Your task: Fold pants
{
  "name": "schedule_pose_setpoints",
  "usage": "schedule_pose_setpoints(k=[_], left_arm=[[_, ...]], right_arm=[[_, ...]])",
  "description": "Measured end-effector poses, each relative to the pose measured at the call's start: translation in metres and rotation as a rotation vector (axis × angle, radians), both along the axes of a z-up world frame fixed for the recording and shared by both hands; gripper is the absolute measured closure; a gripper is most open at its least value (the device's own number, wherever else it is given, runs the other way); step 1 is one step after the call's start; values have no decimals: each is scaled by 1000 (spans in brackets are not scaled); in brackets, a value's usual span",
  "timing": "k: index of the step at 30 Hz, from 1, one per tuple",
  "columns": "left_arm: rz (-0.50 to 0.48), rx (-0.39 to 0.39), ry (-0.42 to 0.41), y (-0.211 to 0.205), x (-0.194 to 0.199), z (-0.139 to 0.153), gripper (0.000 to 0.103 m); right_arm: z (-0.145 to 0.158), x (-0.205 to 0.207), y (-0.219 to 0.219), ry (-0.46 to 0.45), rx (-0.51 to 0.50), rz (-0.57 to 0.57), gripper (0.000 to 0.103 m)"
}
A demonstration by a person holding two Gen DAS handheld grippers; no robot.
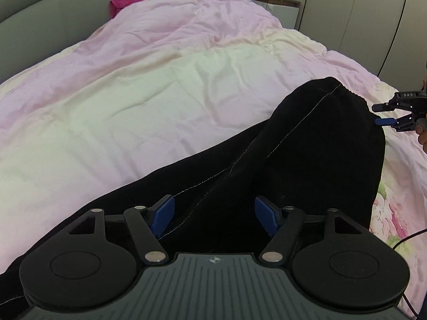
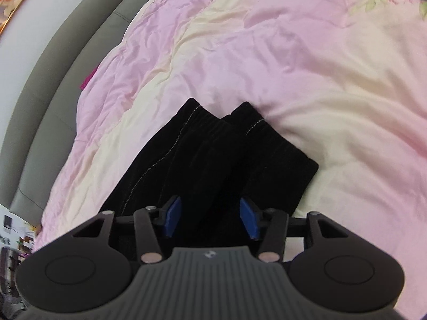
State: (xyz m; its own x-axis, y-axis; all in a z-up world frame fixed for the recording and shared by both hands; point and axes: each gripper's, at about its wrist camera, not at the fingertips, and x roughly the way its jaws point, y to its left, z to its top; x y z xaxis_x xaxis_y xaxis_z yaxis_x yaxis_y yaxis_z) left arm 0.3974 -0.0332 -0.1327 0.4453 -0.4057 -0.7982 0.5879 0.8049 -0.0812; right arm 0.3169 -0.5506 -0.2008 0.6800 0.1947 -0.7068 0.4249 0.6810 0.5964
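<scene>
- Pants (image 1: 307, 144) lie spread on the quilt (image 1: 133, 106) — no fold made yet, by my judgement.
- Left gripper (image 1: 214, 217) and right gripper (image 2: 210, 220) hover over the pants, jaws apart.
- Next: clamp an edge each.

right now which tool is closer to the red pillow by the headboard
Left. The left tool faces up the bed toward the red pillow, though far from it. The right tool sits farther away at the pants' far right edge.

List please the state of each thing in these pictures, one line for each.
Black pants: lying flat on the quilt, legs side by side.
Left hand-held gripper: open, over the pants.
Right hand-held gripper: open, at the pants' edge.
Pink quilt: spread, wrinkled.
</scene>
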Motion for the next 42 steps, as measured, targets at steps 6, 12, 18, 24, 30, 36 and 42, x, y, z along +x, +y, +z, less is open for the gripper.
schedule_pose_setpoints(k=[6,12,18,24,30,36,42], left_arm=[[-28,61,56,-8,1,-18,32],[-8,91,80,-3,10,-19,92],[56,-131,51,14,24,7,93],[213,-63,30,-13,53,-11,87],[253,98,146,-34,79,-26,61],[420,83,-176,-5,69,28,38],[423,-249,-78,15,20,41,39]], right_arm=[[-25,28,5,-37,121,-74,55],[-35,35,1,-78,121,-142,92],[4,-5,-9,-298,90,-118,101],[3,-38,-14,-386,58,-189,101],[-53,-36,-20,-111,99,-234,95],[-44,-34,-29,-133,134,-191,83],[-48,-30,-26,-164,210,-191,66]])
